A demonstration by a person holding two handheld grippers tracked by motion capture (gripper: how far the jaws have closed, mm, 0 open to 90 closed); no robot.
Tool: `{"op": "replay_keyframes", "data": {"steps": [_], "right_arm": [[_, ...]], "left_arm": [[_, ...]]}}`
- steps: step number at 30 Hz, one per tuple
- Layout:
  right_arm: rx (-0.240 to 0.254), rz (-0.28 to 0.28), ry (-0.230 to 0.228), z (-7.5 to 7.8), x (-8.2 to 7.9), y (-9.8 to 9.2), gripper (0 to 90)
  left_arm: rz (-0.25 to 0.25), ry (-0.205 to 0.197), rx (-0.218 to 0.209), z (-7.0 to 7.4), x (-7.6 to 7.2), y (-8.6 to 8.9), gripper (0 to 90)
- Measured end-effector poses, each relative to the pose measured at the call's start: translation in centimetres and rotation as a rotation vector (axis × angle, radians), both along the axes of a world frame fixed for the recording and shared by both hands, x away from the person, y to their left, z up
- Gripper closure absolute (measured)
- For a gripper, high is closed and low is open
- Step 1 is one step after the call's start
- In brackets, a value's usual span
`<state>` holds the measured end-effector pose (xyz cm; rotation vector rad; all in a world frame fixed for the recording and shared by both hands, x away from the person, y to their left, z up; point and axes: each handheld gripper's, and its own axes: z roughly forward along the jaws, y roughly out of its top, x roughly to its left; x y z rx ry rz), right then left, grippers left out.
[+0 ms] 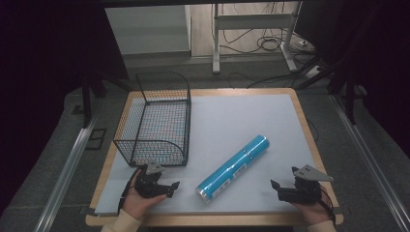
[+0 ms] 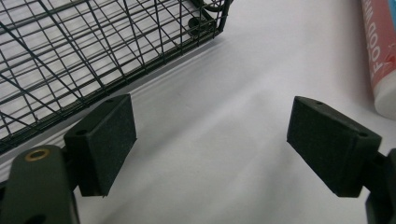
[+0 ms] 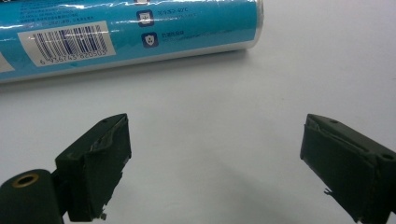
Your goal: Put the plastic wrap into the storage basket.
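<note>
Roll: the blue roll (image 1: pixel 233 168) lies on its side on the white mat (image 1: pixel 241 116), slanting from near centre up toward far right, between the two hands and apart from both.
Basket: the wire basket (image 1: pixel 157 118) stands upright at far left, open at the top, nothing seen inside; well apart from the roll.
Left hand-held gripper: the left hand-held gripper (image 1: pixel 170 188) sits near left, just in front of the basket's near wall, jaws wide apart with nothing between them.
Right hand-held gripper: the right hand-held gripper (image 1: pixel 276 189) sits near right, jaws wide apart and holding nothing; its own view looks at the roll's (image 3: pixel 126 32) barcode side.
Handling: likely light and stiff along its length; the glossy wrap looks slippery, and a round body may roll away when nudged.
Grip: across the middle of the barrel, or one gripper near each end, looks safest.
Room: open mat all round the roll; the table (image 1: pixel 302 116) edge runs close behind both hands, and the basket's rim is the one obstacle on a path leftward.
</note>
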<state>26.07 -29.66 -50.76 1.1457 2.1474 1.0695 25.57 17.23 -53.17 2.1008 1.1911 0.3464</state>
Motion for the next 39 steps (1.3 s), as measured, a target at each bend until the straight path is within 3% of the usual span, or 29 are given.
{"op": "replay_keyframes", "data": {"steps": [15, 25, 39], "right_arm": [[-0.005, -0.012, 0.011, 0.1, 0.1, 0.0, 9.6], [-0.009, -0.005, 0.012, 0.1, 0.2, 0.0, 9.6], [-0.018, 0.0, 0.014, -0.1, 0.2, 0.1, 9.6]], "left_arm": [[-0.003, -0.013, -0.004, 0.4, -0.1, 0.1, 16.4], [-0.006, -0.03, -0.018, 1.4, -0.4, -0.2, 17.3], [-0.035, -0.018, -0.023, 2.9, -0.8, -1.4, 17.2]]}}
